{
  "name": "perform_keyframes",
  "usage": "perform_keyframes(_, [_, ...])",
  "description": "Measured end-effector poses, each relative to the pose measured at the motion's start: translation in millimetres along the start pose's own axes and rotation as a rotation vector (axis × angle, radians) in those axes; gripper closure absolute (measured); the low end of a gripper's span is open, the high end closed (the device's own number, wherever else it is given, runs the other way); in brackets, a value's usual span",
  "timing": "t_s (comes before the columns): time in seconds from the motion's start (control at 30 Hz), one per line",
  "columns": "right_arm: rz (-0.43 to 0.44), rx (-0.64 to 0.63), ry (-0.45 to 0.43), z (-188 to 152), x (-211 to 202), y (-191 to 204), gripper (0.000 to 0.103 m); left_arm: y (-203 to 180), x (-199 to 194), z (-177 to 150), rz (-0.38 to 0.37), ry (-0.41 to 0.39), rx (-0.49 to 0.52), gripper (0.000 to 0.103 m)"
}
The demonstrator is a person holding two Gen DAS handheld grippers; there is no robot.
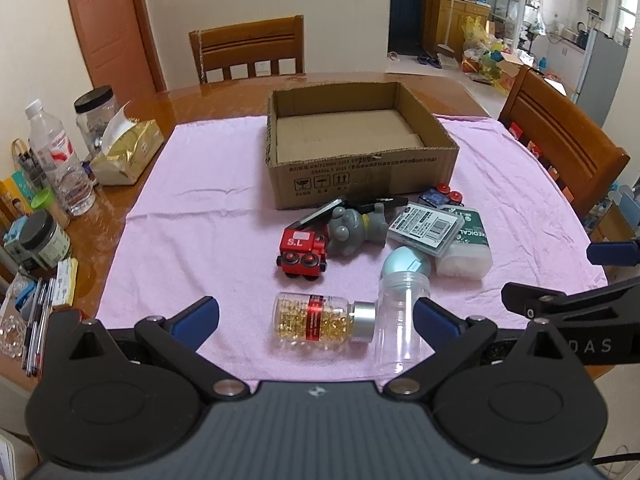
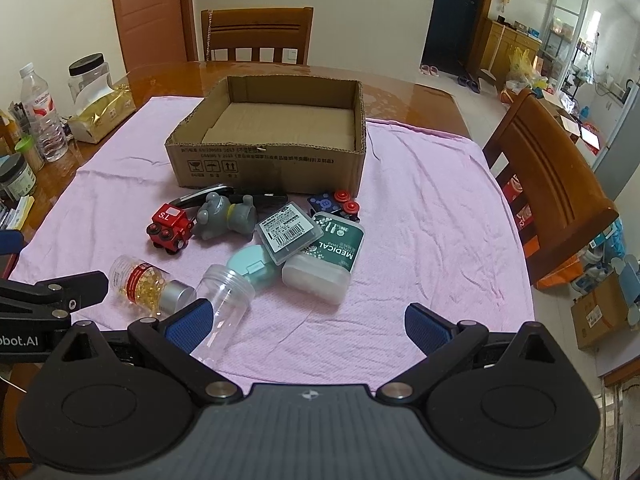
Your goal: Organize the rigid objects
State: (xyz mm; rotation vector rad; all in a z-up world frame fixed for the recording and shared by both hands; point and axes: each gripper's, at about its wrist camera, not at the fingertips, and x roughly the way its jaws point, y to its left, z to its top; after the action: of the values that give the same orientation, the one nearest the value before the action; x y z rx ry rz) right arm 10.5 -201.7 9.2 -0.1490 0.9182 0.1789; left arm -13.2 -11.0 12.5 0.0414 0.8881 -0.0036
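Note:
An empty cardboard box (image 1: 360, 176) (image 2: 272, 168) stands on a pink cloth. In front of it lies a pile: a red toy train (image 1: 302, 254) (image 2: 170, 226), a grey rubber figure (image 1: 354, 228) (image 2: 224, 216), a capsule bottle (image 1: 320, 318) (image 2: 146, 284), a clear jar (image 1: 400, 316) (image 2: 224, 300), a teal round case (image 1: 406, 262) (image 2: 252, 264), a flat barcode case (image 1: 426, 226) (image 2: 288, 232) and a green "MEDICAL" box (image 1: 468, 248) (image 2: 328, 264). My left gripper (image 1: 316, 320) is open, just short of the capsule bottle. My right gripper (image 2: 308, 326) is open beside the clear jar.
A pink cloth (image 1: 200, 216) (image 2: 432, 208) covers the wooden table. Bottles, jars and a gold tissue pack (image 1: 124, 152) crowd the left edge. Wooden chairs stand at the back (image 1: 248, 52) and right (image 2: 548, 176). A blue toy with red wheels (image 2: 336, 202) lies by the box.

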Motion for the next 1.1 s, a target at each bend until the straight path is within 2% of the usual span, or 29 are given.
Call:
perform_keyframes(0.37, [0.001, -0.031, 0.000, 3.0, 8.1, -0.5, 0.000, -0.9, 9.9, 3.8, -0.048, -0.029, 0.035, 0.001])
perform_keyframes(0.57, [0.024, -0.066, -0.028, -1.9, 21.5, 0.0, 0.000, 3.6, 27.1, -1.0, -0.067, -0.039, 0.041, 0.001])
perform_keyframes(0.67, [0.065, -0.080, -0.039, -7.0, 29.4, -0.4, 0.000, 5.3, 40.0, -6.9, -0.055, -0.037, 0.052, 0.001])
perform_keyframes(0.83, [0.121, -0.123, -0.030, -14.1, 41.7, 5.3, 0.000, 3.8, 66.5, -17.3, -0.046, -0.002, 0.093, 0.001])
perform_keyframes(1.1, [0.179, -0.147, 0.011, -18.6, 54.4, 12.8, 0.000, 5.2, 102.2, -23.1, -0.106, 0.052, 0.076, 0.001])
